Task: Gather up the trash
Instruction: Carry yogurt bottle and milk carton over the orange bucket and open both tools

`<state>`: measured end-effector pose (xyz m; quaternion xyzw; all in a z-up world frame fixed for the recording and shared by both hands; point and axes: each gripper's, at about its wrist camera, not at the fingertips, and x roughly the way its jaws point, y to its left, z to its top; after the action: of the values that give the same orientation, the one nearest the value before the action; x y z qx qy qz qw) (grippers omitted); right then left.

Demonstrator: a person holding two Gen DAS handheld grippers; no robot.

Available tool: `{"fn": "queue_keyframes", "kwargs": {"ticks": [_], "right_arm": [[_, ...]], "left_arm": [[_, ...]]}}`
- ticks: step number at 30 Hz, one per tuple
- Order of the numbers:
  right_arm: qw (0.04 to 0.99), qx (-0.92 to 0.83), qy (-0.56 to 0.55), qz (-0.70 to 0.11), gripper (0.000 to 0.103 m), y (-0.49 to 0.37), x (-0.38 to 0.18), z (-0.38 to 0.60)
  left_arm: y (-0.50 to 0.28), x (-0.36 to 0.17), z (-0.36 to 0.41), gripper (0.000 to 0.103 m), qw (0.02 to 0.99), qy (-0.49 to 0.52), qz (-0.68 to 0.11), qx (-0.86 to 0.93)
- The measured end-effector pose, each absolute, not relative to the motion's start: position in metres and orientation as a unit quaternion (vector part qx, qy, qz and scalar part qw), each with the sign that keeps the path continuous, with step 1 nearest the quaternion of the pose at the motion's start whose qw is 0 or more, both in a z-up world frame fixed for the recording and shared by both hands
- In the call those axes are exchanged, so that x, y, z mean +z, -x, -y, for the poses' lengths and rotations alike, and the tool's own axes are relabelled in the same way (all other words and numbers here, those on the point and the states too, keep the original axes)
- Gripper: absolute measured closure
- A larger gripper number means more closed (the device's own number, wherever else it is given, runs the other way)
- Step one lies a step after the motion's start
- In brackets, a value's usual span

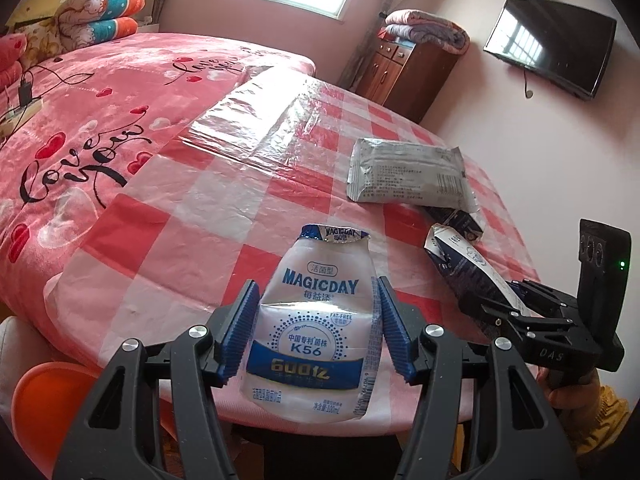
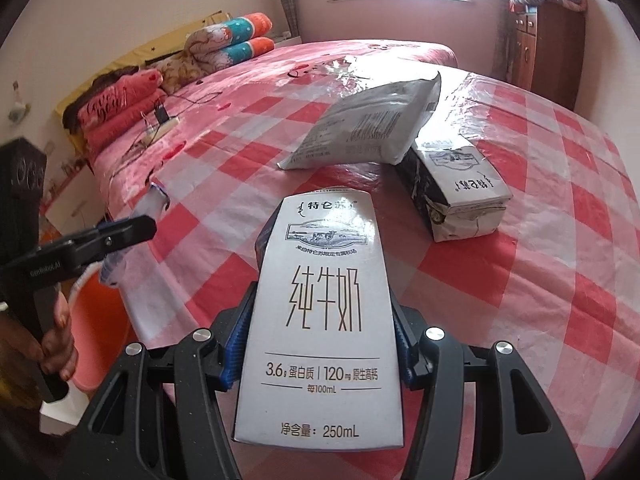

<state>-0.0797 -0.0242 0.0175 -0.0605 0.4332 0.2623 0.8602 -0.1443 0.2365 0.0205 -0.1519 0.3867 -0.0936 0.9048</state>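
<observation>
Between the left gripper [image 1: 316, 328] pads sat a clamped bottle [image 1: 316, 328].
Right gripper [image 2: 320, 344] clamped a carton [image 2: 324, 320]; ahead lay a pouch [image 2: 368, 124] and second carton [image 2: 456, 196].

left tool [image 1: 316, 332] gripping yogurt bottle [image 1: 316, 320], checked table [image 1: 192, 216]

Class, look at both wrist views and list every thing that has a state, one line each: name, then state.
Left gripper: shut on the yogurt drink bottle.
Yogurt drink bottle: squashed, foil lid peeled open, held off the table.
Right gripper: shut on the milk carton.
Milk carton: held off the table.
Second milk carton: crumpled, lying on its side on the table.
Silver wrapper: torn open, resting partly on the second carton.
Wall TV: off.
</observation>
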Motion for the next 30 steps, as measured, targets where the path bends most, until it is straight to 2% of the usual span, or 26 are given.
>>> {"fn": "queue_keyframes", "kwargs": {"ticks": [17,30], "right_arm": [[0.815,0.336,-0.049,-0.47,0.045,0.08,0.042,-0.002],[0.737,0.436,-0.045,-0.514,0.045,0.109,0.048,-0.089]], "left_arm": [[0.189,0.035,-0.284,0.043,0.911,0.179,-0.365,-0.068],[0.246,0.016,-0.348,0.043,0.899,0.196,-0.391,0.019]]}}
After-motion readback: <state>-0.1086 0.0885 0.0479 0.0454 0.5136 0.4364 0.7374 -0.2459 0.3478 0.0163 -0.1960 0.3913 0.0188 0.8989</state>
